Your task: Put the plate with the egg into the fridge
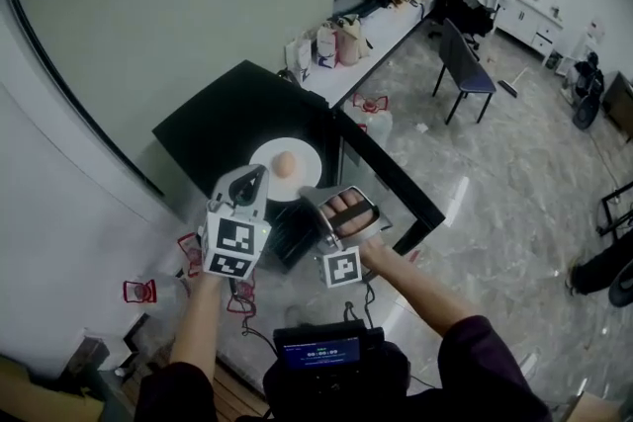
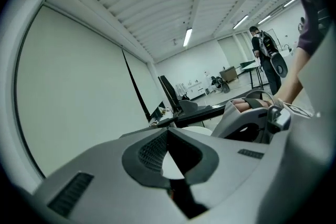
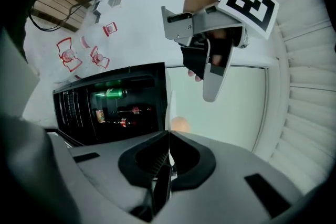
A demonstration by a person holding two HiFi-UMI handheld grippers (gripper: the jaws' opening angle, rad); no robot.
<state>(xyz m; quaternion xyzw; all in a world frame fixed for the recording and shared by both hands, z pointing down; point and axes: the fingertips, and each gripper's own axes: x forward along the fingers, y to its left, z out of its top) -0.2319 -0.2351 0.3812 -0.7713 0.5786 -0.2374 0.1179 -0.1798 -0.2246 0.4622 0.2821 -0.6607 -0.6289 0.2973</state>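
Note:
A white plate (image 1: 297, 183) with a tan egg (image 1: 284, 164) on it hangs level over the black fridge (image 1: 223, 119). My left gripper (image 1: 259, 177) is shut on the plate's left rim, and the right gripper (image 1: 309, 196) is shut on its near right rim. The left gripper view has the white plate (image 2: 175, 163) pinched between the closed jaws. From the right gripper view the plate (image 3: 168, 108) is edge-on in the closed jaws, with the egg (image 3: 180, 124) just past it. The fridge's inside (image 3: 110, 107) lies to the left there, holding a green can (image 3: 107, 93).
The fridge's glass door (image 1: 391, 178) stands swung out to the right. Red and white small items (image 1: 139, 291) lie on the floor at left. A chair (image 1: 465, 64) and a counter with bags (image 1: 341, 40) stand farther back. A person (image 2: 262, 52) stands far off.

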